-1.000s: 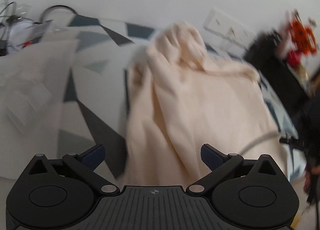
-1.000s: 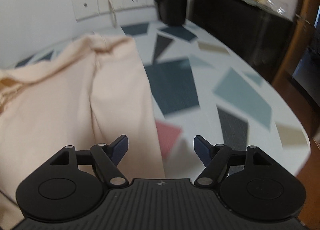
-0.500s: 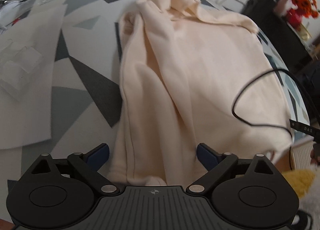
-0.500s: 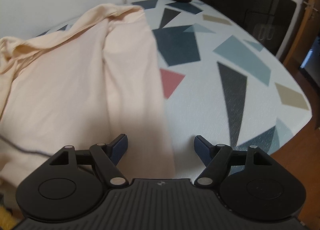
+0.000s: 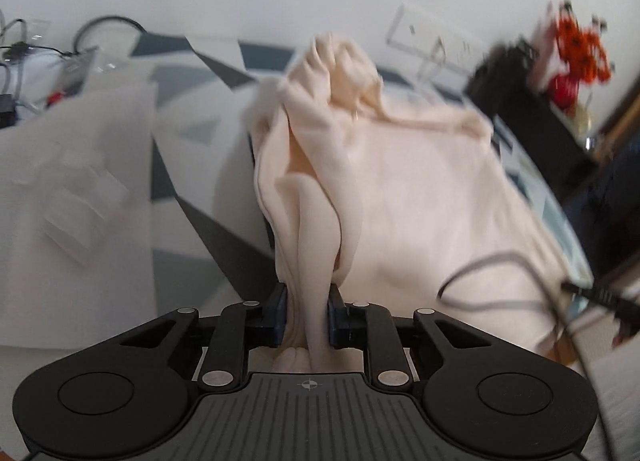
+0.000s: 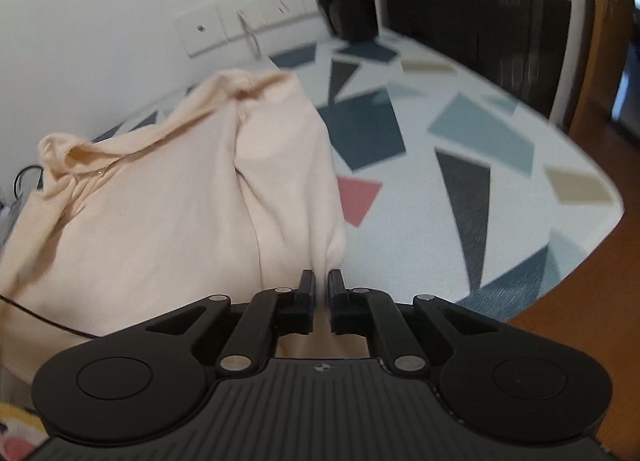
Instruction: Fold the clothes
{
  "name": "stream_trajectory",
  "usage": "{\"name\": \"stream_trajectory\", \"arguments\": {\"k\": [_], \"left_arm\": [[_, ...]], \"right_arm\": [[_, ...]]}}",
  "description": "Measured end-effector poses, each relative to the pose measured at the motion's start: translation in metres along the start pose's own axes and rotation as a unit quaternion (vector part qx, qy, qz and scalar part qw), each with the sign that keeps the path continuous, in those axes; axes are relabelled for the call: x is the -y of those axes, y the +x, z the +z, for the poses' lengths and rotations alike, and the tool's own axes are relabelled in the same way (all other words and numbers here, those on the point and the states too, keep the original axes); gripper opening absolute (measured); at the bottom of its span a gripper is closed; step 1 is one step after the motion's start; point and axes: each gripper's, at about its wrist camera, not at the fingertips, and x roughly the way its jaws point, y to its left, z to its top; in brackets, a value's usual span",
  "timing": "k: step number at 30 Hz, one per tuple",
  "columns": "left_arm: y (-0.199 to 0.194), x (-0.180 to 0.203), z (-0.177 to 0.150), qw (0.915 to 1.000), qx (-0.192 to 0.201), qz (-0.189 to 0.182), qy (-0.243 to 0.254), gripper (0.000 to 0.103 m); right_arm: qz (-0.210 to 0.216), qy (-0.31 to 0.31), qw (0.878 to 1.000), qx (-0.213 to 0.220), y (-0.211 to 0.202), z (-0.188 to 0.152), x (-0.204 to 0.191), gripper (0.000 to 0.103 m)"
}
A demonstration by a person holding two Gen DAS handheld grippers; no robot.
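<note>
My left gripper [image 5: 307,315] and right gripper [image 6: 319,299] each pinch a near hem corner of the soft, limp cream fleece hoodie [image 5: 400,189], which sags between them.

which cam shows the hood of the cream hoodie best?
Left wrist. The hood sits near frame centre, bunched upright at the far end of the cream hoodie, though motion-blurred. The right wrist view shows it only at the left edge, seen side-on with its opening visible.
</note>
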Motion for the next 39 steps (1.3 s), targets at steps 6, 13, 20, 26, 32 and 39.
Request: {"name": "stream_trajectory", "arguments": {"k": [6, 13, 20, 26, 32, 39], "left_arm": [[-0.011, -0.007, 0.016, 0.9995, -0.015, -0.027, -0.007, 0.019], [0.012, -0.029, 0.006, 0.9975, -0.066, 0.014, -0.019, 0.019], [0.025, -0.027, -0.006, 0.9964, -0.078, 0.0, -0.032, 0.017], [0.027, -0.029, -0.016, 0.996, -0.07, 0.008, -0.055, 0.017], [0.025, -0.032, -0.023, 0.9952, -0.06, 0.023, -0.073, 0.017], [0.017, -0.038, -0.039, 0.9928, -0.059, 0.053, -0.089, 0.054]], "right_arm": [[-0.024, 0.002, 0.999, 0.025, -0.015, -0.004, -0.002, 0.007], [-0.108, 0.064, 0.99, 0.07, -0.02, 0.008, 0.037, 0.007], [-0.119, 0.073, 0.974, 0.176, -0.047, 0.054, 0.043, 0.006], [-0.038, 0.031, 0.97, 0.238, -0.047, 0.103, 0.007, 0.006], [0.005, -0.022, 0.99, 0.138, 0.019, 0.114, -0.029, 0.011], [0.024, -0.153, 0.988, 0.0, 0.062, 0.075, -0.08, 0.062]]}}
